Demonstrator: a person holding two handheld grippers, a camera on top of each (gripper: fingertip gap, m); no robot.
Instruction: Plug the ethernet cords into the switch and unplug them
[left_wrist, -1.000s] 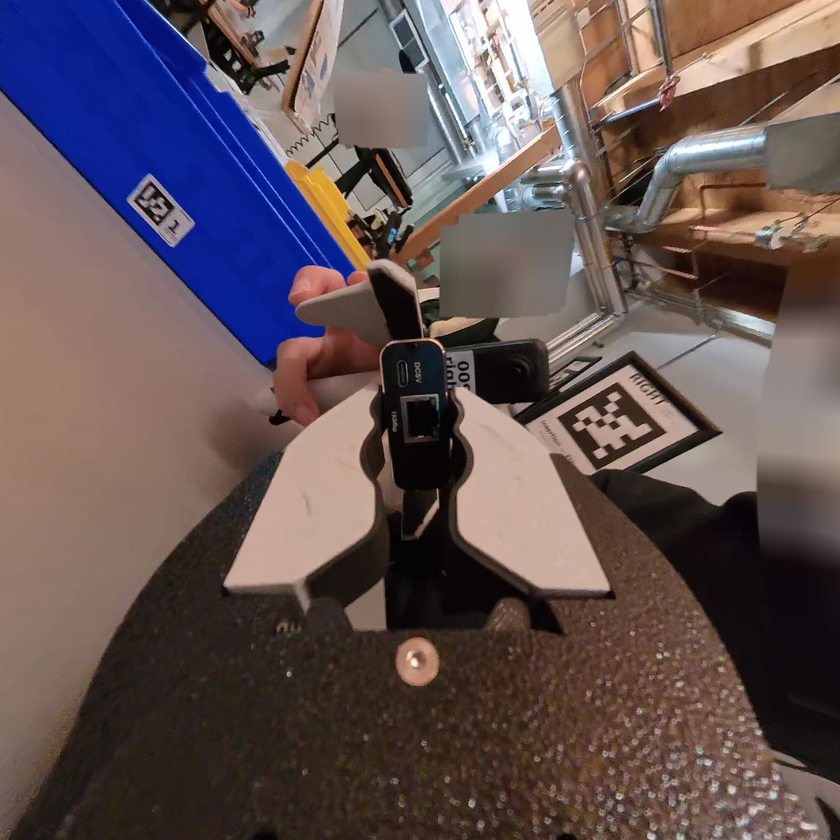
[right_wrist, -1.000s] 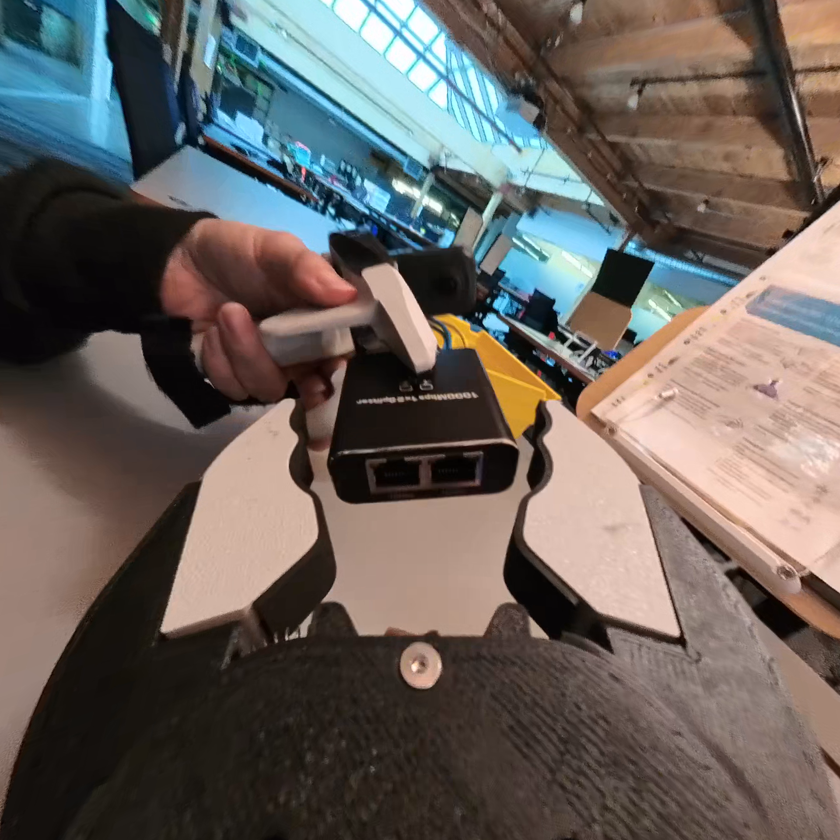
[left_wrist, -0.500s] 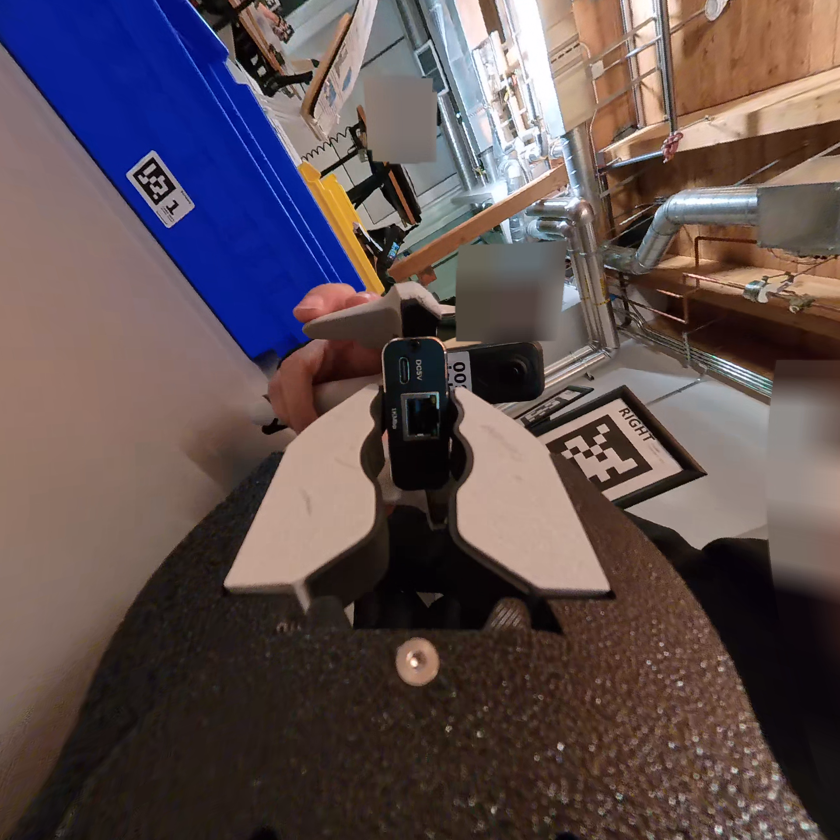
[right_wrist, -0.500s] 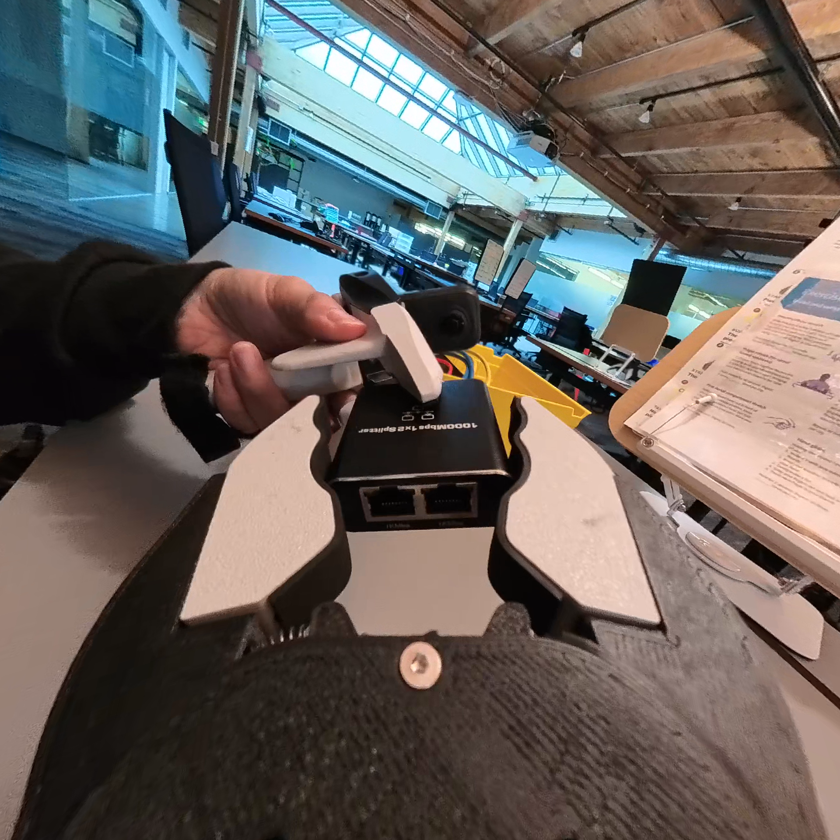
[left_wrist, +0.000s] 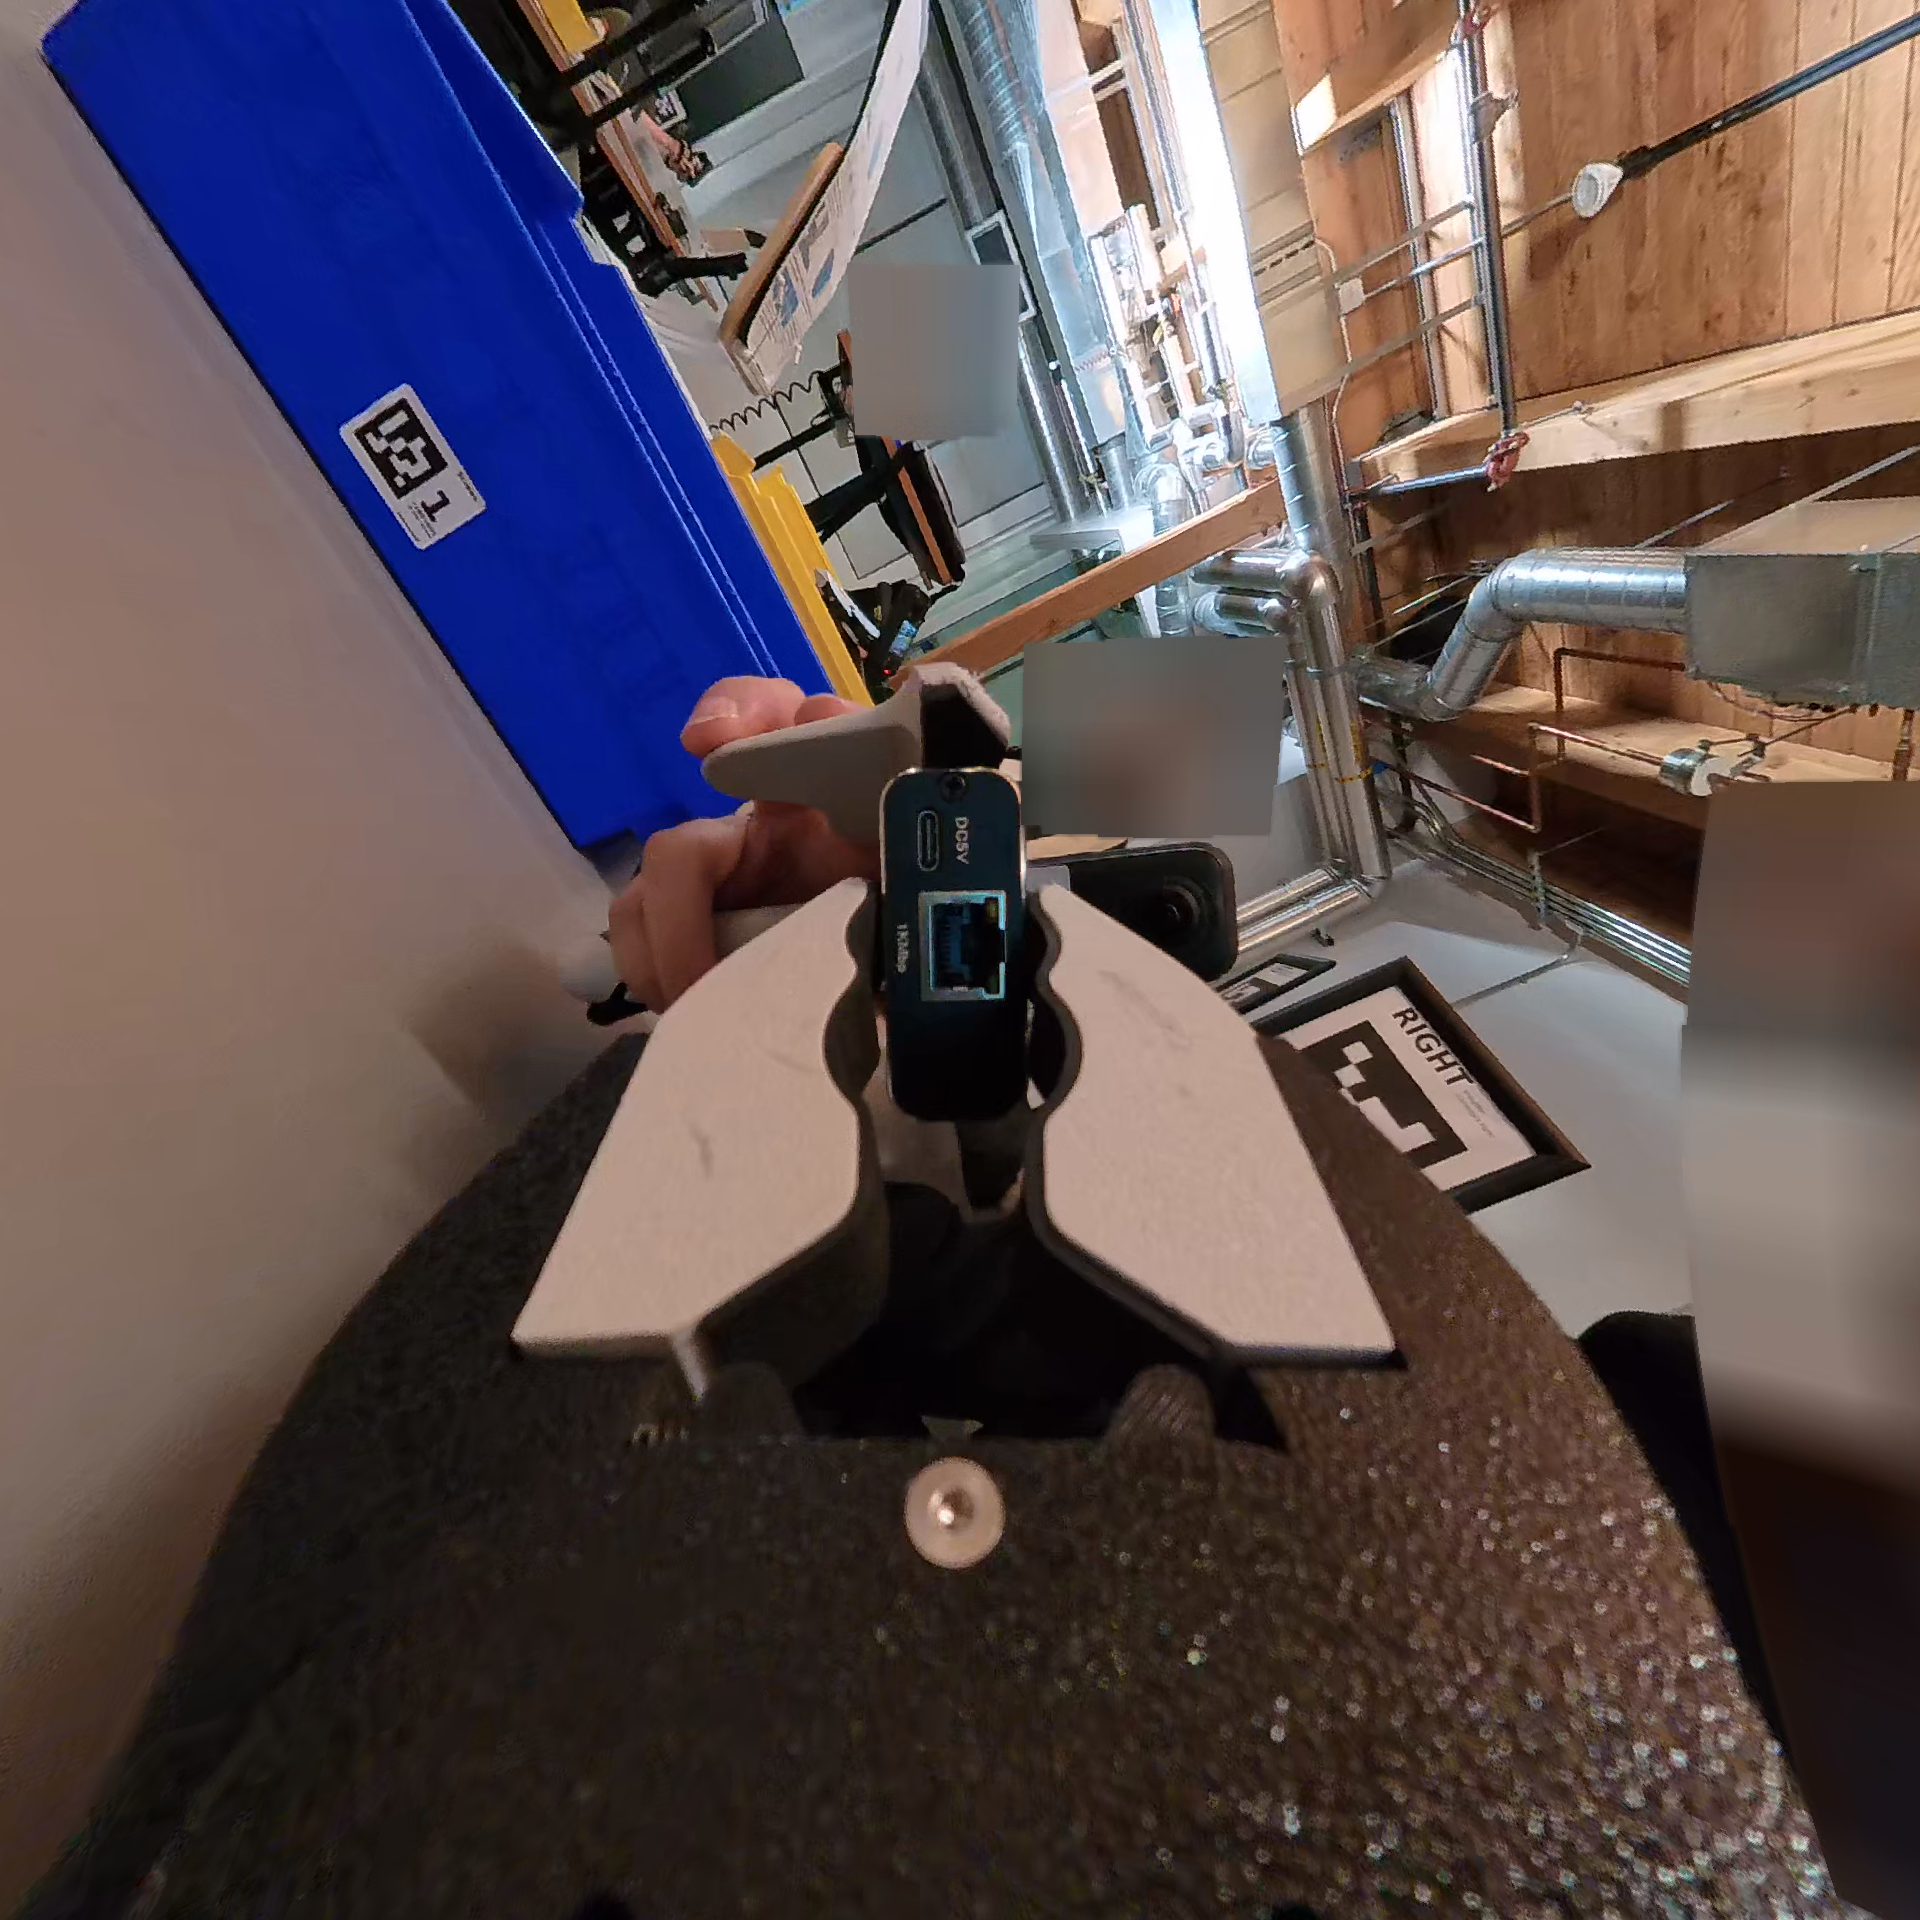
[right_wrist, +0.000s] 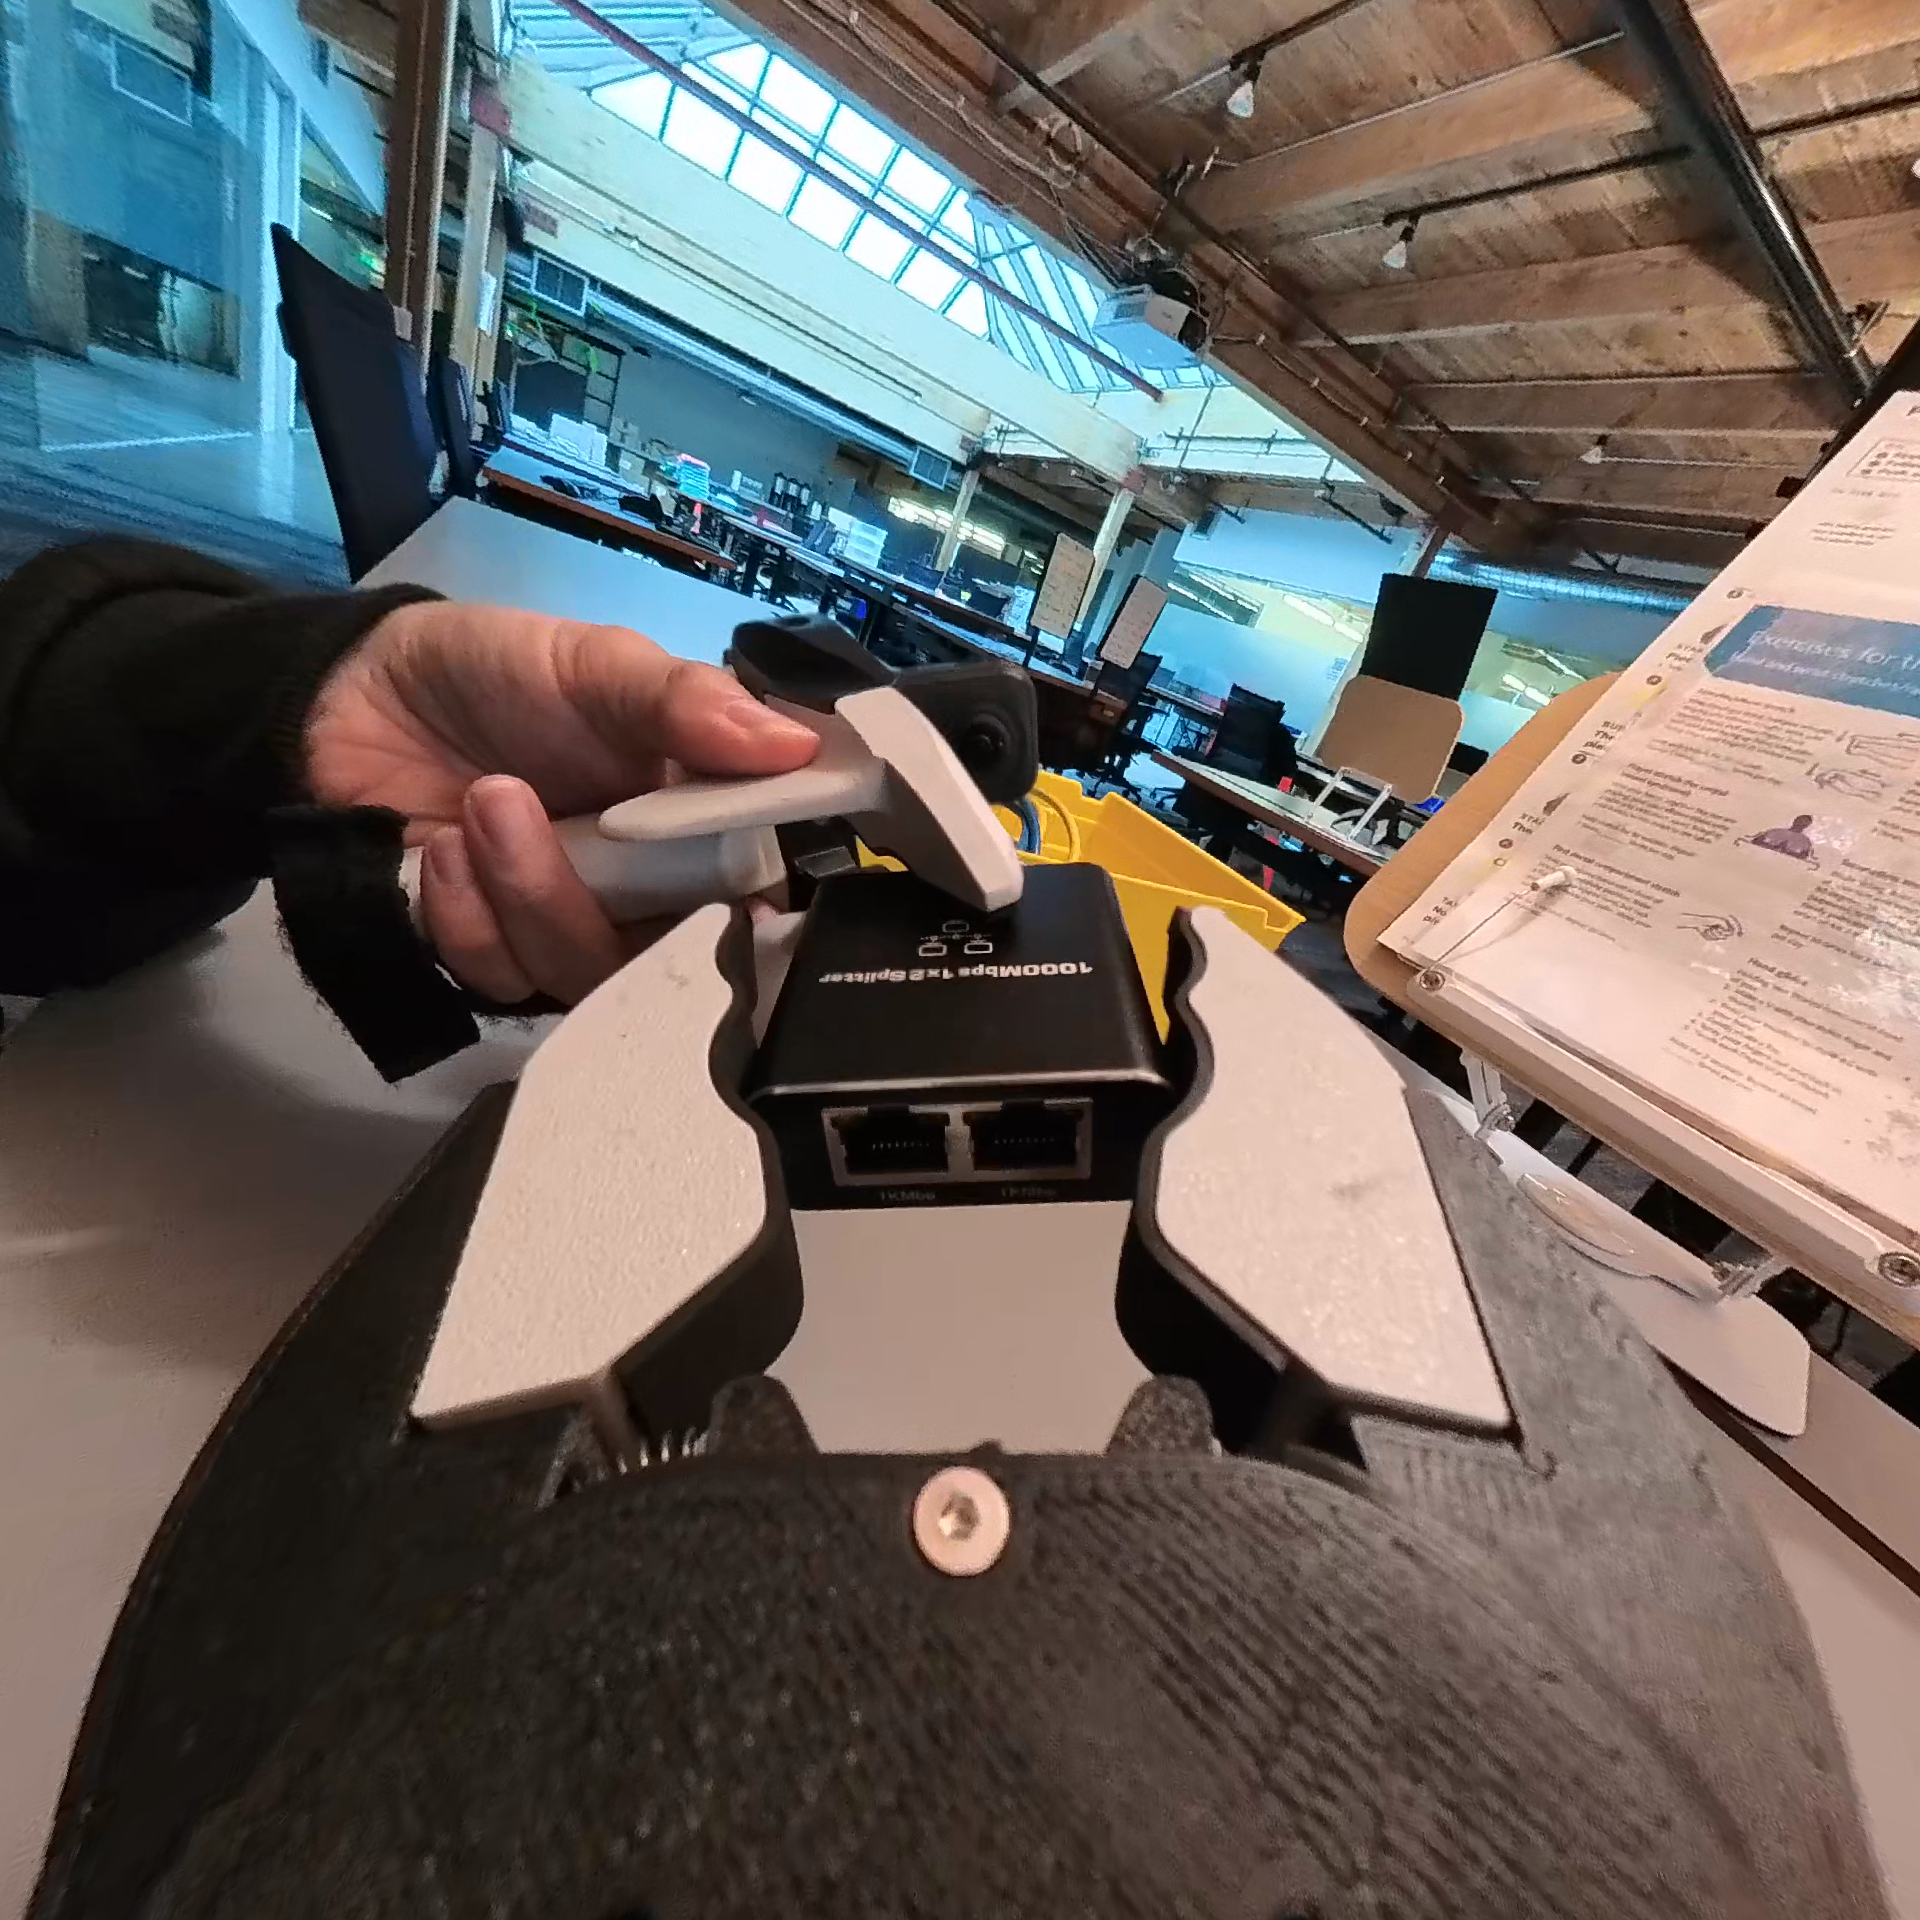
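Black switch (right_wrist: 961, 1029) printed white on top, pinched between both claws, left claw (left_wrist: 951, 971), right claw (right_wrist: 961, 1049).

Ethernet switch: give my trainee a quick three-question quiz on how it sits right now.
1. True or false: a cord is plugged into one of the two ethernet switch ports that face the right wrist view.
2. The switch end clamped in the left hand-held gripper shows how many network ports? A one, B two, C three.
3. Fill in: the bin behind the switch in the right wrist view is coloured ___.

Key: 1 false, both ports are empty. 2 A. 3 yellow.
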